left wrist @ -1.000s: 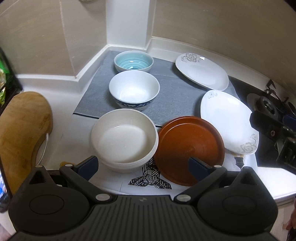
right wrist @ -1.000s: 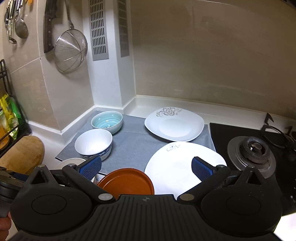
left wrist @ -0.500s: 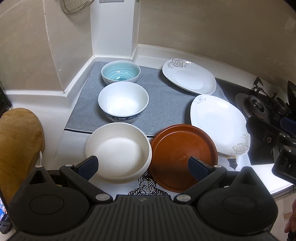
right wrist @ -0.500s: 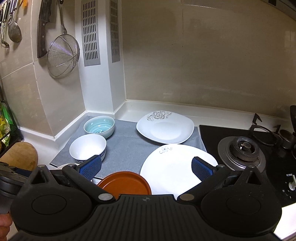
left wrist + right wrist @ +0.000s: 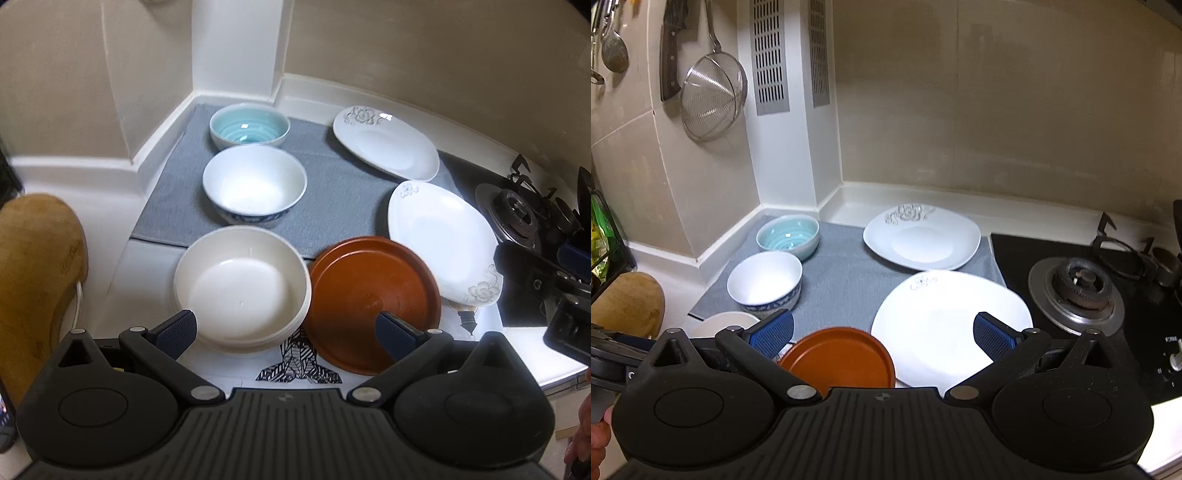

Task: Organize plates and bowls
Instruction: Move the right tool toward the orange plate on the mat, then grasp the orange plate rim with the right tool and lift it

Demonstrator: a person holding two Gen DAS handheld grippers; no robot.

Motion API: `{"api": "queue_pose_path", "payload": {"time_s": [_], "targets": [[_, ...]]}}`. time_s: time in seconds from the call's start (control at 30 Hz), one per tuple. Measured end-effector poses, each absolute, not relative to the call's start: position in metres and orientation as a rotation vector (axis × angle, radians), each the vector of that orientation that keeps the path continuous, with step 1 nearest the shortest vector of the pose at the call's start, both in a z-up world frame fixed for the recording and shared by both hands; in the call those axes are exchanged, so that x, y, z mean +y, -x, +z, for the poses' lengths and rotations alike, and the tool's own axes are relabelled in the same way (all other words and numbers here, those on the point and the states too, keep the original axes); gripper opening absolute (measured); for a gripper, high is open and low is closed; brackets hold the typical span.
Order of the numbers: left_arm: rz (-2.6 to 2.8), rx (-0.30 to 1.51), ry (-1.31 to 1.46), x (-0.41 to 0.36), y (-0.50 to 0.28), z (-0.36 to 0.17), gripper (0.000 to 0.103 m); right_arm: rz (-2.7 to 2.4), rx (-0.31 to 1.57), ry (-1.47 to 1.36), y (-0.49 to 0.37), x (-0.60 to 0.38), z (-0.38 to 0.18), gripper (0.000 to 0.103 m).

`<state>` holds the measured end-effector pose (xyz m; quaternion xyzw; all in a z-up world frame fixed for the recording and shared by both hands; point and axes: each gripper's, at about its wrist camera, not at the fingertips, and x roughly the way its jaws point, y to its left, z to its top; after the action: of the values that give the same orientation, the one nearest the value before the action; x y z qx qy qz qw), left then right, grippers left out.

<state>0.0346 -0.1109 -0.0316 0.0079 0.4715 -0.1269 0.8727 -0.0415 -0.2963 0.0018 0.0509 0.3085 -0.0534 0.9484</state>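
left wrist view: left gripper (image 5: 286, 332) hangs above the counter edge, jaws spread wide, nothing between them. below it the cream bowl (image 5: 242, 286) sits just beside the brown plate (image 5: 373, 302), rims touching or nearly so. behind, on the grey mat (image 5: 332, 192), stand the white bowl with blue band (image 5: 255, 194) and the teal bowl (image 5: 249, 127); two white flowered plates lie to the right, the near one (image 5: 443, 240) overlapping the brown plate's far edge, the far one (image 5: 386, 147) apart. risk, as i judge it: gripping the cream bowl's rim could nudge the brown plate, which may in turn shift the white plate resting on it.

right wrist view: right gripper (image 5: 882, 334) is also spread and empty, hovering over the brown plate (image 5: 838, 356) and the near white plate (image 5: 951, 325). the gas burner (image 5: 1078, 286) is just beside that plate; a thin glazed rim could slip from the pads and slide toward it. nothing is stacked yet.
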Motion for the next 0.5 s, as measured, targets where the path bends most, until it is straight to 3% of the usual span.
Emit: {"api": "queue_pose_path", "payload": {"time_s": [0.5], "targets": [[-0.218,1.134,0.079,-0.128,-0.038,-0.066,0.103,0.082,0.847,-0.175,-0.018,-0.334,-0.054,0.103]]}}
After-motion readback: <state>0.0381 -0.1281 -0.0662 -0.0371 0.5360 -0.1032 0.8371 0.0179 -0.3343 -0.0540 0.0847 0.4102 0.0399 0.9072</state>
